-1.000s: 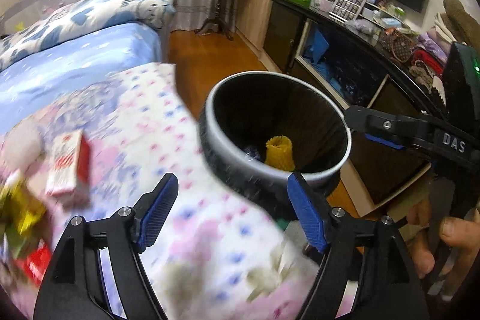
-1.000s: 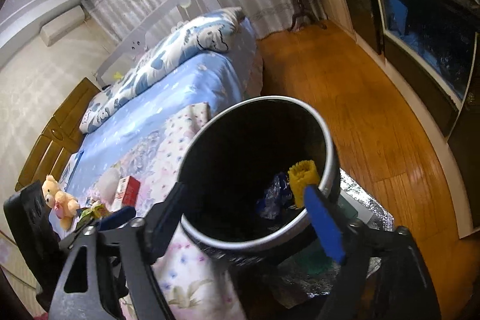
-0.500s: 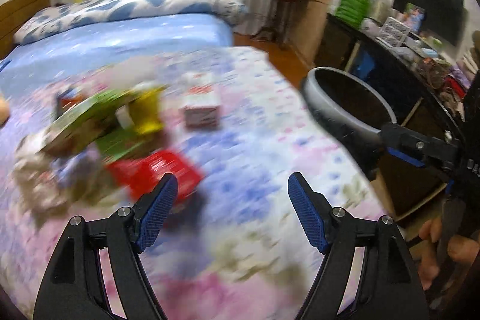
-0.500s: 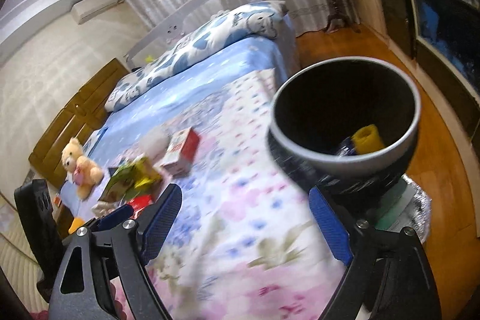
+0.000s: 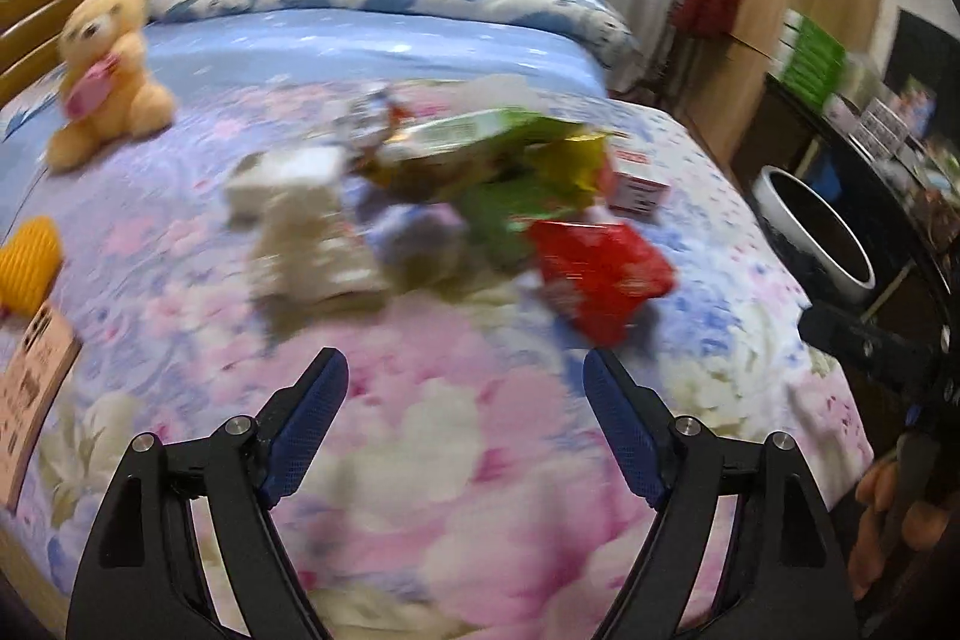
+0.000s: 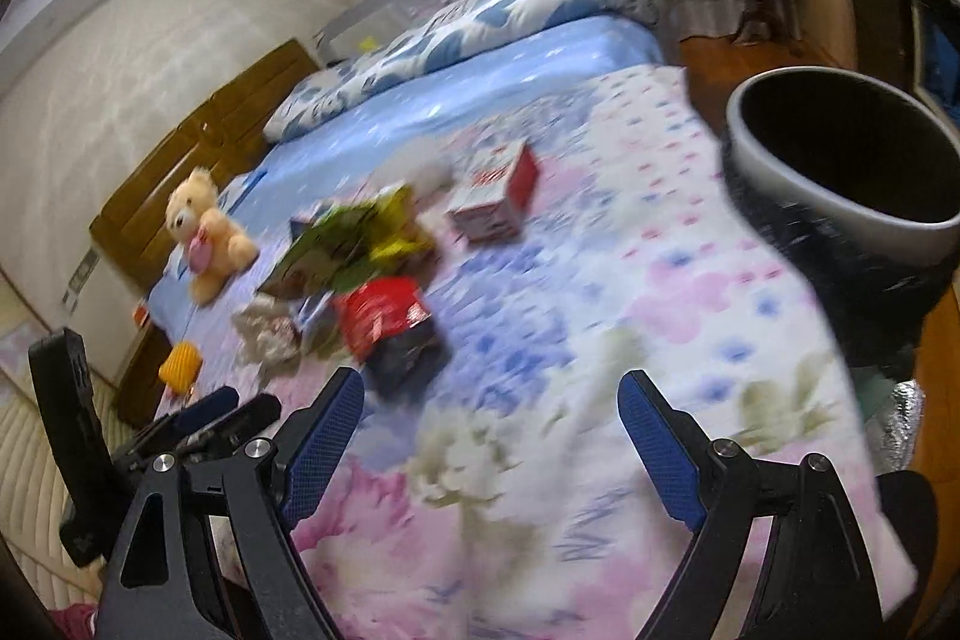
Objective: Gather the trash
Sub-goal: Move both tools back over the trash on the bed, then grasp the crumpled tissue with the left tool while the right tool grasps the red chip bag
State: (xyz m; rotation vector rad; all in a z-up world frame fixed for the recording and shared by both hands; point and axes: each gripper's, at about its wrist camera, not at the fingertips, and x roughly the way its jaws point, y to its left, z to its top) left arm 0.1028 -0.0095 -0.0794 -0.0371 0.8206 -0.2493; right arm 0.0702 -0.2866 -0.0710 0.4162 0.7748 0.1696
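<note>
Left wrist view: the left gripper has its jaws wide apart and empty above the floral bedspread. Ahead of the jaws lies a blurred trash pile, the red wrapper nearest the right jaw. It looks light, crinkly and slippery, best pinched at a raised fold. A teddy bear sits far left.

Right wrist view: the right gripper is likewise apart and empty. The pile sits beyond the left jaw, the bin beyond the right jaw.

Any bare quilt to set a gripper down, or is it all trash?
Bare floral quilt runs from both open grippers up to the red wrapper, and between the red-white carton and bin. Crowded: wrapper pile beside the teddy bear.
</note>
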